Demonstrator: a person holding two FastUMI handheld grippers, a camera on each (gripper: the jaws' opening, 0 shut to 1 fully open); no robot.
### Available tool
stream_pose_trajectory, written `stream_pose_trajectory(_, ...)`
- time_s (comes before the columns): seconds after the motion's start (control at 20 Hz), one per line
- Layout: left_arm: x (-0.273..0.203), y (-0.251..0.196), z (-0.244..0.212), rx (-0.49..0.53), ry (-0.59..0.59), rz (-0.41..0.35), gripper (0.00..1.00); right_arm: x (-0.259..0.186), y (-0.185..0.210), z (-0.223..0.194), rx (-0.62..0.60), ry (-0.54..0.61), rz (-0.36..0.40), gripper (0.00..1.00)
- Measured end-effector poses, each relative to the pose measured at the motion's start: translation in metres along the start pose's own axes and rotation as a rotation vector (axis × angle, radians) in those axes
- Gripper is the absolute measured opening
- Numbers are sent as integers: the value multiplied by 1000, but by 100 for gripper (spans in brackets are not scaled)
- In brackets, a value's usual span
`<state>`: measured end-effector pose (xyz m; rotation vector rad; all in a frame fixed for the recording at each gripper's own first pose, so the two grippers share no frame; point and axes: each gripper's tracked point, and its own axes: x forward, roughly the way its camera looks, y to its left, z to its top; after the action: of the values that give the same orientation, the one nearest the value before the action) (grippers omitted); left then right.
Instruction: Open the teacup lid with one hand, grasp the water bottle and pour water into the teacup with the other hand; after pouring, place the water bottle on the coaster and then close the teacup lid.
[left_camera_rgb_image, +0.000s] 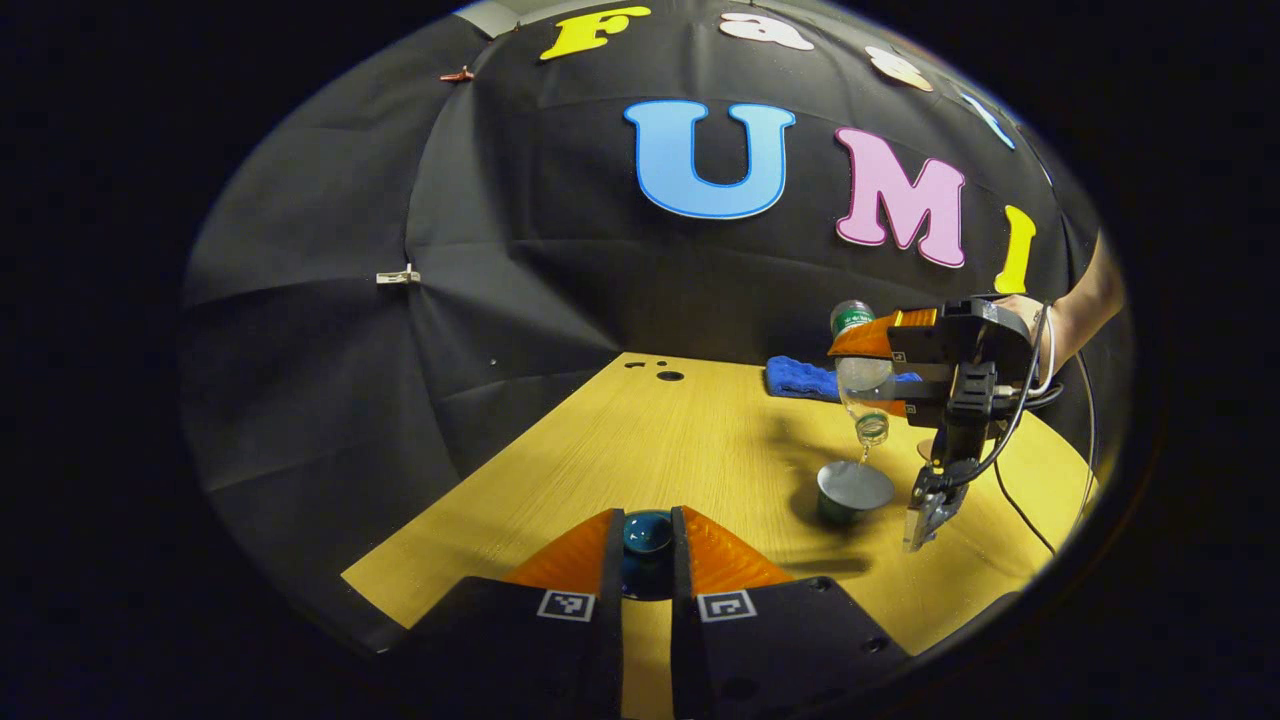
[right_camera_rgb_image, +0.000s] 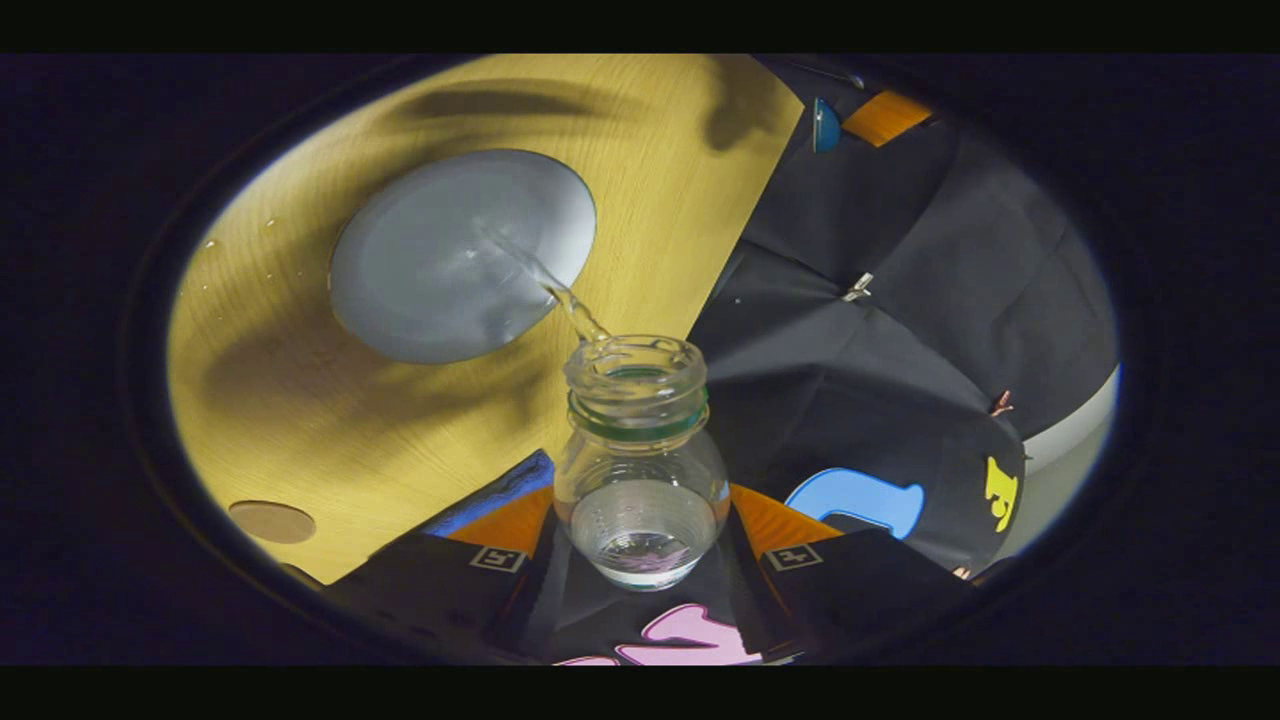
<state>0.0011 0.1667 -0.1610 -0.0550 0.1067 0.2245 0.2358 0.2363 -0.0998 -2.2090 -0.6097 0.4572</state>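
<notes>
Lid: sitting between my left gripper (left_camera_rgb_image: 647, 545) jaws, clenched on the teacup lid (left_camera_rgb_image: 647, 533) by its knob, held low over the near edge of the surface (left_camera_rgb_image: 620, 440) and well clear of the cup. Good spot imo, I'd just park it there so it doesn't drip or wander into the pour.

Teacup: open teacup (left_camera_rgb_image: 853, 490) stands on the surface to the right of centre, right under the bottle mouth. From the right gripper view the inside of the cup (right_camera_rgb_image: 440, 260) looks wet and the stream lands inside the rim, off toward the bottle side.

Bottle: water bottle (right_camera_rgb_image: 640, 460) gripped around its body by my right gripper (right_camera_rgb_image: 640, 560), jaws squeezed on both sides, tipped mouth-down with a thin stream running. A few droplets sit on the surface beyond the cup, so I'd keep the tilt gentle and aim more at the middle.

Fill level: can't really tell how full the cup is from here, so I'd go slow.

Coaster: small round coaster (right_camera_rgb_image: 271, 521) lies on the surface, apart from the cup. That's where the bottle goes next, upright.
</notes>
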Motion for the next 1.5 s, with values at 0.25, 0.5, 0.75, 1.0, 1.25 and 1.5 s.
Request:
stream_pose_trajectory(0.25,2,-5,8,7,-17,-10,23,0,-3,3,-41,-24,-2,71)
stream_pose_trajectory(0.5,3,-10,9,13,-21,-10,23,-2,-1,0,-46,-23,0,71)
stream_pose_trajectory(0.75,3,-17,14,19,-21,-4,23,-4,1,4,-17,-38,6,71)
stream_pose_trajectory(1.0,5,-24,20,31,-16,8,23,-11,6,8,49,-63,28,71)
stream_pose_trajectory(1.25,4,-33,35,50,-15,22,23,-28,0,-8,232,-41,68,71)
stream_pose_trajectory(1.5,6,-60,63,57,-23,-13,23,-61,-16,-66,655,85,107,71)
